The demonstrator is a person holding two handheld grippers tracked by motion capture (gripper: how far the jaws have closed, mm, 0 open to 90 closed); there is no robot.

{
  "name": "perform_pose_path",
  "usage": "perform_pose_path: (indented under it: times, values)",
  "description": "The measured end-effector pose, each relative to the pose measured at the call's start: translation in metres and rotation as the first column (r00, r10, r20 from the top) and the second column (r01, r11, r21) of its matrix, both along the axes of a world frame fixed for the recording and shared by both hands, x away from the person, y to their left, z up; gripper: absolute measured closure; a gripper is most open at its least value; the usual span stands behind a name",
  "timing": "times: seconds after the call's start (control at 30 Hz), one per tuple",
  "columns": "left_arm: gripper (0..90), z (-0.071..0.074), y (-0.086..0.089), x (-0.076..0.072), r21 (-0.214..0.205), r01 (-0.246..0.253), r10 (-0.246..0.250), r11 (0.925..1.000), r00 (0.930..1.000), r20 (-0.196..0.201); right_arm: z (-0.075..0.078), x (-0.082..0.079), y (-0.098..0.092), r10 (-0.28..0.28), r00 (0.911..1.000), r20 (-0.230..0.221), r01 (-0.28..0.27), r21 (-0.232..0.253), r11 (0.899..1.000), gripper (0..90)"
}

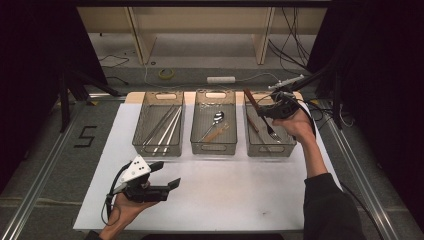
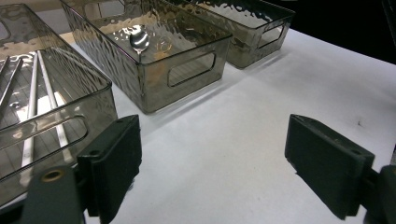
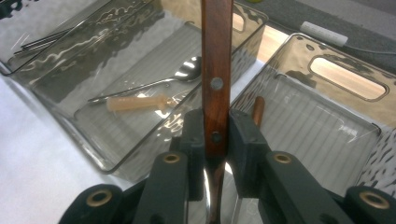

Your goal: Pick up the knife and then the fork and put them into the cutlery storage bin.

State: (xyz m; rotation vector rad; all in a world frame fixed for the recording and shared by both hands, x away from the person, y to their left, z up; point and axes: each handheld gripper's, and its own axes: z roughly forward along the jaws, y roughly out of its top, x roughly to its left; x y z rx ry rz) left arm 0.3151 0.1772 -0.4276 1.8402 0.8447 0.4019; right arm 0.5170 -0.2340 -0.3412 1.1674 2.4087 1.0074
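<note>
Wooden-handled fork point(image 3: 216, 70) clamped in right gripper point(image 3: 216, 140) above right-hand bin point(image 1: 287, 150), left gripper point(image 2: 212, 163) released, low over table point(image 2: 243, 140).

The fork point(image 3: 216, 84) has a reddish-brown wooden handle with grey rivets. The tongs point(image 3: 216, 154) holding it are black. The three bins point(image 1: 213, 148) are smoky clear plastic with a rippled pattern. The table point(image 1: 225, 190) is white. The spoon point(image 1: 216, 121) is silver.

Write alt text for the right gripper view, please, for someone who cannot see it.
A claw clamps the riveted wooden handle of a fork, which stands upright above clear plastic bins. The middle bin behind holds a metal spoon and a pale wooden piece; the right bin holds another brown handle.
</note>
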Motion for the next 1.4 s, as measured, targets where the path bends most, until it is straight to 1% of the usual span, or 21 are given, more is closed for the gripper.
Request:
perform_pose_path:
  times: [0.2,0.47,0.53,0.77,0.93,1.0,1.17,1.4]
  values:
    - [18.3,0.0,0.0,0.0,0.0,0.0,0.0,1.0,1.0,0.0,-0.004,0.008,-0.004,-0.046,0.9989,-0.007,0.046,0.024,0.999,77.9]
    - [18.3,0.0,0.0,0.0,0.0,-0.001,0.001,1.0,1.0,0.001,-0.009,0.015,-0.006,-0.091,0.9959,-0.002,0.091,0.034,0.995,77.9]
    - [18.3,0.0,0.0,0.0,-0.001,0.001,-0.001,1.0,1.0,0.0,-0.01,0.017,-0.007,-0.102,0.9948,-0.007,0.102,0.039,0.994,77.9]
    - [18.3,0.0,0.0,0.0,0.0,0.0,0.0,1.0,1.0,0.002,-0.018,0.02,-0.008,-0.13,0.9916,-0.006,0.13,0.04,0.991,77.9]
    - [18.3,0.0,0.0,-0.001,0.001,0.001,-0.001,1.0,1.0,0.002,-0.025,0.022,-0.011,-0.153,0.988,-0.017,0.154,0.031,0.988,77.9]
    - [18.3,0.0,0.0,0.0,0.001,0.001,-0.001,1.0,1.0,0.002,-0.026,0.023,-0.011,-0.159,0.9871,-0.017,0.16,0.023,0.987,77.9]
    - [18.3,0.0,0.0,0.0,0.007,0.004,-0.004,1.0,1.0,0.002,-0.028,0.024,-0.012,-0.171,0.9851,-0.017,0.171,0.026,0.985,77.8]
    - [18.3,0.0,0.0,-0.001,-0.001,0.002,-0.002,1.0,1.0,0.002,-0.035,0.027,-0.013,-0.19,0.9815,-0.023,0.19,0.018,0.982,77.8]
